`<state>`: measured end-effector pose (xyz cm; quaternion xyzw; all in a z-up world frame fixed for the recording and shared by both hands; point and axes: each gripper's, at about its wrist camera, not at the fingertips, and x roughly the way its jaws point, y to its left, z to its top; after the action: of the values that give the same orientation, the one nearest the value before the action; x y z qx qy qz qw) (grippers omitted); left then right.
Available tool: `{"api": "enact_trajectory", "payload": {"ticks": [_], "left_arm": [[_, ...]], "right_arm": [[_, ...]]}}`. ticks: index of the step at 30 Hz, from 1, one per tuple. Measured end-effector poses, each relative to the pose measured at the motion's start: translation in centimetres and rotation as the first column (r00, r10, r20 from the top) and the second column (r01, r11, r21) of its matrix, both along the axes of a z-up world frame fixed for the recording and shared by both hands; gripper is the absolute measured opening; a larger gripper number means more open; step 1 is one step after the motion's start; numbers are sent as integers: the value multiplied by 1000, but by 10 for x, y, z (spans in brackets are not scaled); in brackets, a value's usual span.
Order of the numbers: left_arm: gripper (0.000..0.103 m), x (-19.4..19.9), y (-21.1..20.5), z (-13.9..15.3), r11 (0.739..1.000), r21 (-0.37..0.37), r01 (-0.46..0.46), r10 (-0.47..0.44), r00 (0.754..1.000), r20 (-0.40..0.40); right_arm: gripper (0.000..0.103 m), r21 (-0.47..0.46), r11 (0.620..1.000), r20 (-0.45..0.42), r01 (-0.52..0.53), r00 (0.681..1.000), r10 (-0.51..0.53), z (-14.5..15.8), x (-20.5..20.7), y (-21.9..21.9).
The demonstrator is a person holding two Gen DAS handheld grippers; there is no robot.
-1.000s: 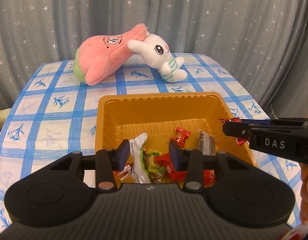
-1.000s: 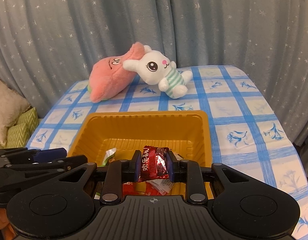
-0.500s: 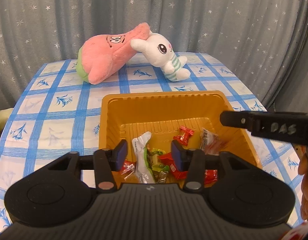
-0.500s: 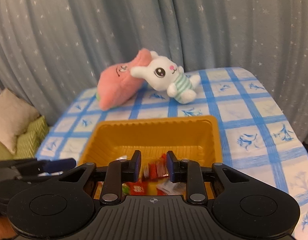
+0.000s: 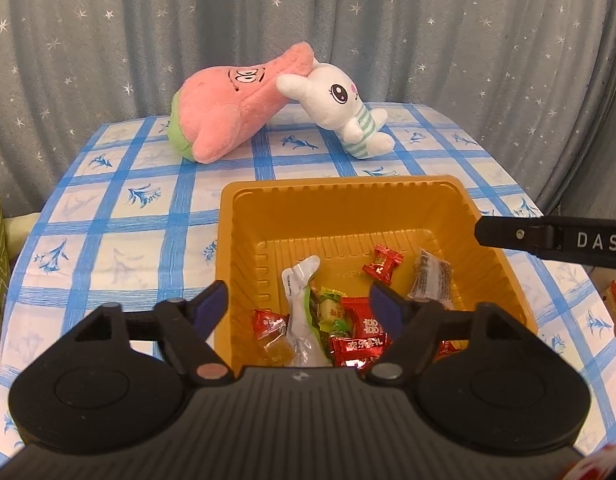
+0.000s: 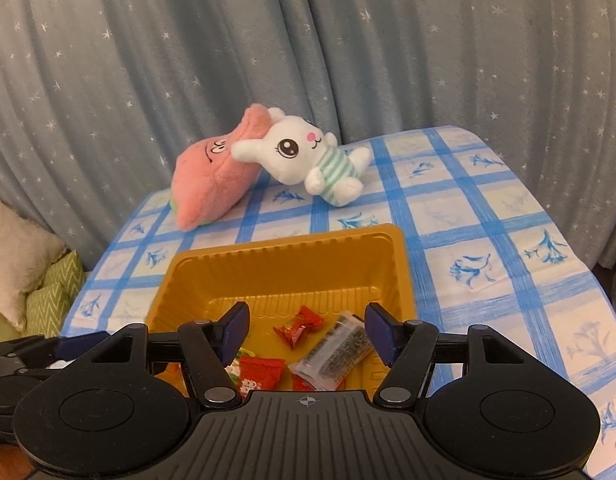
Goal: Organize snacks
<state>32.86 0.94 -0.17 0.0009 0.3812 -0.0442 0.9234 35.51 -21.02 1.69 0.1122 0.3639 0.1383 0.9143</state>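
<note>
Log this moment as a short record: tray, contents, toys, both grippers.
tray: yellow tray on the blue-checked tablecloth
contents: several wrapped snacks, among them a red candy and a clear dark-filled packet
toys: pink plush and white bunny plush lying touching behind the tray
left gripper: over the tray, jaws opening, nothing gripped
right gripper: over the tray, jaws opening, nothing gripped

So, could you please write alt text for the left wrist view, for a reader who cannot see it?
The left gripper, its jaws opening and holding nothing, hovers over a yellow tray of wrapped snacks on a blue checked tablecloth. The right gripper reaches in from the right; two plush toys lie behind.
</note>
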Motion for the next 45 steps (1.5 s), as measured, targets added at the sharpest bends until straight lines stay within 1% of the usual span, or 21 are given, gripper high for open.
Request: {"api": "enact_trajectory", "payload": {"ticks": [2, 5, 11, 14, 16, 19, 27, 32, 36, 41, 45], "left_arm": [[87, -3, 0, 1, 1000, 11, -2, 2, 1000, 6], [93, -9, -1, 5, 999, 36, -7, 7, 1000, 21], [103, -25, -1, 15, 999, 43, -32, 31, 999, 33], [103, -37, 0, 21, 998, 43, -48, 47, 998, 34], [103, -45, -1, 25, 997, 42, -65, 64, 998, 27], [103, -59, -2, 31, 996, 48, -78, 77, 997, 28], [103, -104, -6, 48, 996, 9, -92, 92, 996, 12], [103, -138, -7, 60, 993, -18, -115, 116, 993, 27], [103, -165, -7, 70, 989, -20, -146, 147, 988, 38], [103, -198, -6, 80, 987, -38, -157, 159, 986, 42], [103, -223, -10, 87, 986, -29, -163, 164, 984, 61]], "right_arm": [[64, -9, 1000, -2, 0, 1000, 0, 0, -2, -1], [64, -17, 1000, -2, 3, 1000, -3, 0, -6, -4], [64, -30, 1000, -7, 0, 1000, 0, 5, -20, -11], [68, -42, 999, -11, -1, 1000, 1, 11, -31, -14], [76, -42, 999, -10, 3, 1000, -3, 16, -38, -16], [80, -42, 999, -6, 4, 1000, -4, 25, -53, -18], [83, -65, 998, 6, -16, 1000, 16, 44, -96, -18], [83, -67, 998, 18, -17, 1000, 18, 54, -125, -19], [83, -74, 997, 16, -19, 1000, 20, 62, -149, -20], [83, -83, 996, 31, -16, 999, 18, 71, -180, -19], [83, -101, 995, 46, -21, 999, 26, 77, -204, -17]]}}
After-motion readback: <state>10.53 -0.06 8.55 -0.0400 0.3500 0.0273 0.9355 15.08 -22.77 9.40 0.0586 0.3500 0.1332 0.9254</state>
